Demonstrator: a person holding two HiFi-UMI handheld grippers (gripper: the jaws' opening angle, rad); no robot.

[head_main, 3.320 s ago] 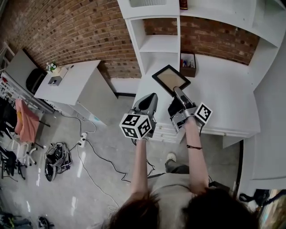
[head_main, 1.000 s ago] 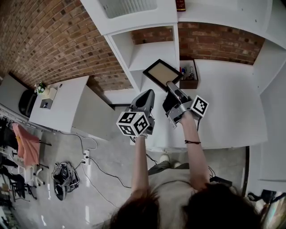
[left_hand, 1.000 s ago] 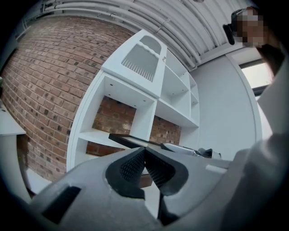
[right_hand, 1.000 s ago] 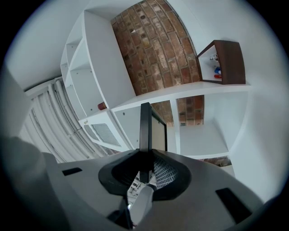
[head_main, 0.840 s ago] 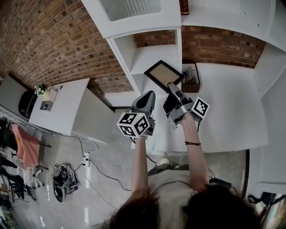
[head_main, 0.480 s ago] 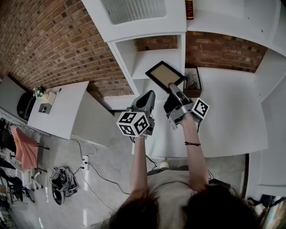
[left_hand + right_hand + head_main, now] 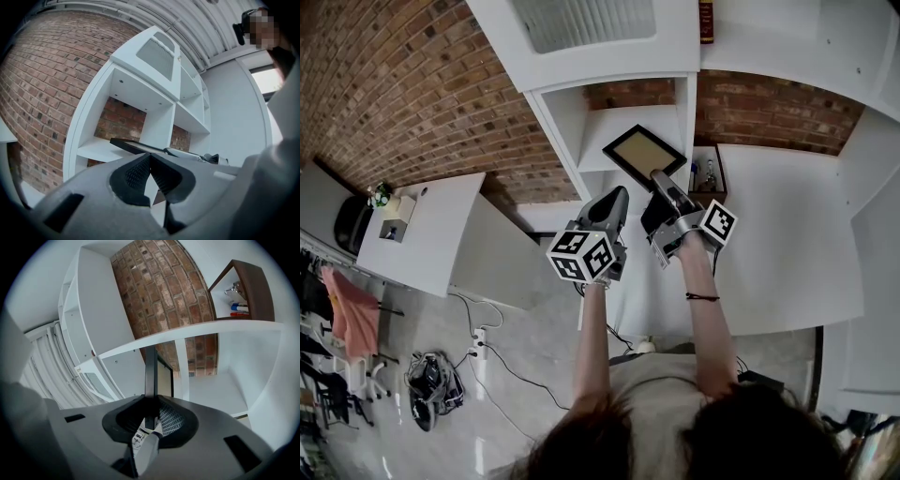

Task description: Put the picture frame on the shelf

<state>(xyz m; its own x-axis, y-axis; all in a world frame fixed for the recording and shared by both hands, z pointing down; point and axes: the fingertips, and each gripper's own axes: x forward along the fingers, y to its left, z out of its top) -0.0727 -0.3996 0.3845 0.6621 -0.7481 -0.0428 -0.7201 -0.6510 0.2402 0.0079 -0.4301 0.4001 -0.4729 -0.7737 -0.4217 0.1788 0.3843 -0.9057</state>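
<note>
— Head view?
— Right hand-held gripper (image 7: 657,176) clamped on picture frame (image 7: 643,155), tilted, raised in front of the shelf (image 7: 623,120). Left hand-held gripper (image 7: 617,195) just beside, empty.
— Left gripper view?
— Jaws pressed together, nothing between.
— Right gripper view?
— Pads tight on the picture frame's thin edge.

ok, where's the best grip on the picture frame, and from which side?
Take the near border rail from the person's side, with the jaws across its thickness. The picture frame is a thin flat panel with a narrow dark rim, so only its edge fits between the jaws. The right gripper grips it there now.
</note>
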